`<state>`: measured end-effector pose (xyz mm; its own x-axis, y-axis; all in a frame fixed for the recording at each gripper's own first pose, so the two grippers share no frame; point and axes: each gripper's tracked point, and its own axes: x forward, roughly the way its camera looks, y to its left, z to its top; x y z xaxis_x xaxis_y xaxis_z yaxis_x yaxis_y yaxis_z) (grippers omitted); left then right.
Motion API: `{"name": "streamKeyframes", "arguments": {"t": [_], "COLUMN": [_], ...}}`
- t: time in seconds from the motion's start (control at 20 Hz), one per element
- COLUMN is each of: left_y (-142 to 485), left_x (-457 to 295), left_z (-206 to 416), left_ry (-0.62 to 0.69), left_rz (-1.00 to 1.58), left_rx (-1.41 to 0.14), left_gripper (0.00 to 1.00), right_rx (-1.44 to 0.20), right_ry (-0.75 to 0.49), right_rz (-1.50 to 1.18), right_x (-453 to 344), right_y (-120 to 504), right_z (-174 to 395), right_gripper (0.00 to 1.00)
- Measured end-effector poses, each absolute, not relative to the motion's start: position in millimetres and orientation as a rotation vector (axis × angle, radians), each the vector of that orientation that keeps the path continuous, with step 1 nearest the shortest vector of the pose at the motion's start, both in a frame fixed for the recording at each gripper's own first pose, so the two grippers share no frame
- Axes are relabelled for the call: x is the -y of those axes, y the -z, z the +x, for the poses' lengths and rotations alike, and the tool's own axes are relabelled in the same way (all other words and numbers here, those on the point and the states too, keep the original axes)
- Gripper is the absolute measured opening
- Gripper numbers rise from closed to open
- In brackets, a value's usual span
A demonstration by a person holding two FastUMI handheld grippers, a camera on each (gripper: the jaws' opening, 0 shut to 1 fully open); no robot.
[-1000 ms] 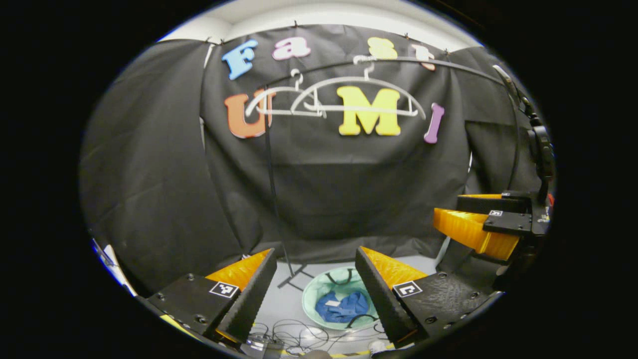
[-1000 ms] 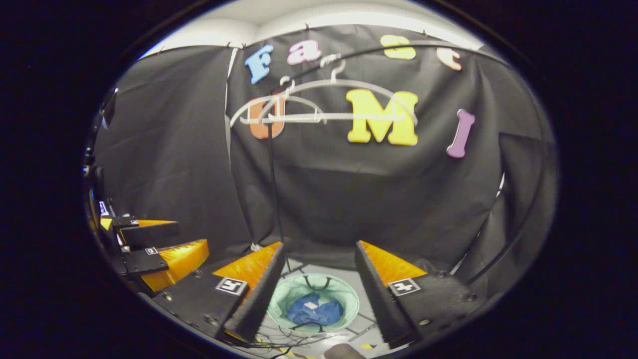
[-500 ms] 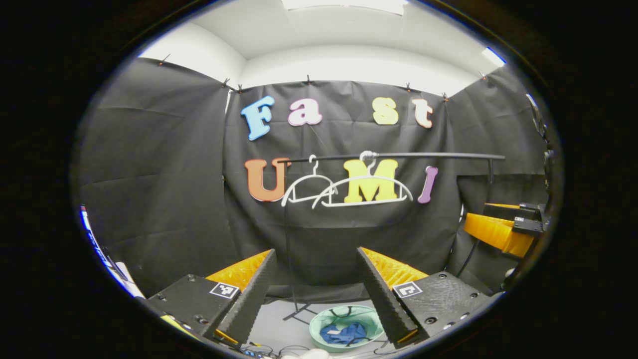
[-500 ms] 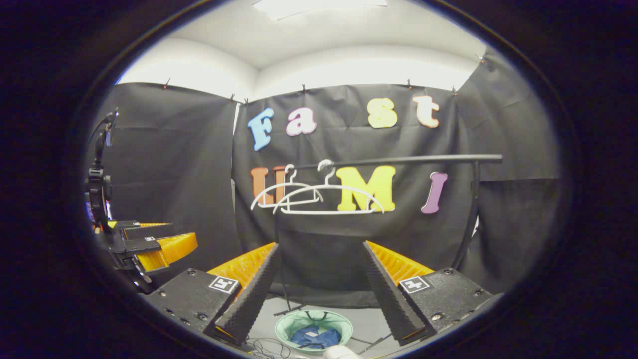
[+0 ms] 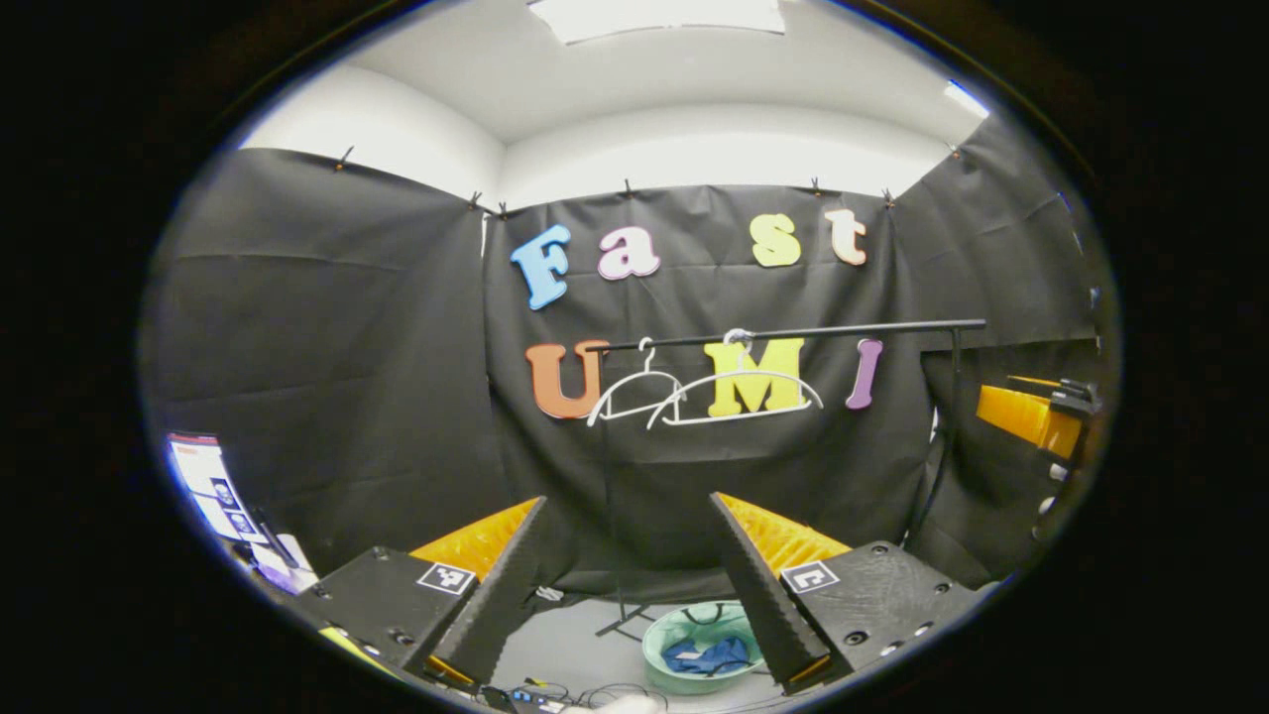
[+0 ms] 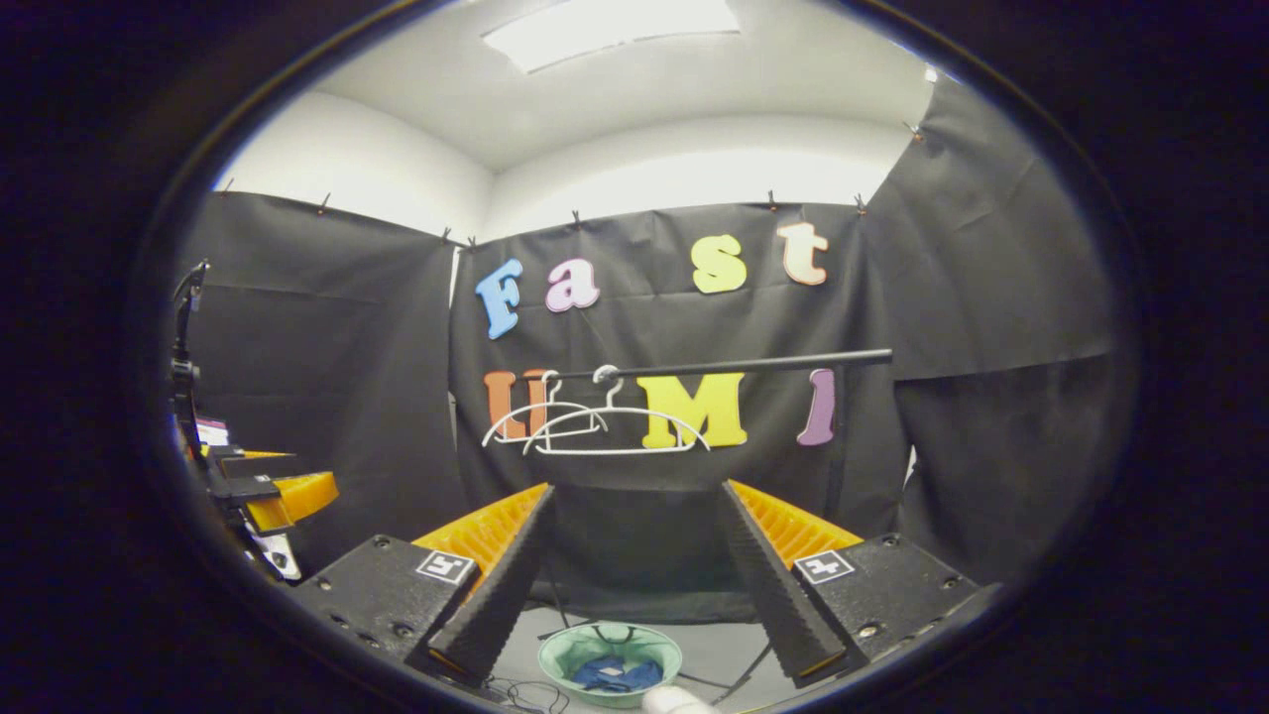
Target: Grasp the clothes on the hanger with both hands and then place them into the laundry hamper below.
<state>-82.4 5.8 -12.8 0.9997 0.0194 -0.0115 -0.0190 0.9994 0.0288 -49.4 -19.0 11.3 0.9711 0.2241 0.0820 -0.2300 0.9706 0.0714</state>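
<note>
Both grippers spread wide, gripping nothing: my left gripper (image 5: 627, 585) and right gripper (image 6: 634, 575) both pulled back and tilted up vs 1 s ago, when they looked down near the hamper. In the left gripper view the other gripper (image 5: 1031, 416) sits off at the right edge. Below/between the fingers: green laundry hamper (image 6: 555, 654) on the floor w/ blue garment (image 6: 617, 674) bunched inside. Cables (image 5: 605, 692) on the floor just beside it. Farther back, black rail (image 6: 734, 365) w/ two white hangers (image 6: 605, 431), both bare. Judgement: clothes are off the hanger and in the hamper, task looks done, this is retreat.
</note>
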Motion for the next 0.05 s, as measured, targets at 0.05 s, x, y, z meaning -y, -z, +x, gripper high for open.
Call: {"name": "streamKeyframes", "arguments": {"t": [0.05], "left_y": [15.4], "left_x": [2.1], "left_z": [-86.4], "left_ry": [-0.019], "left_rz": [0.018], "left_rx": [-0.017], "left_gripper": [1.00], "right_rx": [0.075], "right_ry": [-0.236], "right_rz": [0.087], "right_x": [23.5], "right_y": [-13.8], "right_z": [-51.3], "right_gripper": [1.00]}}
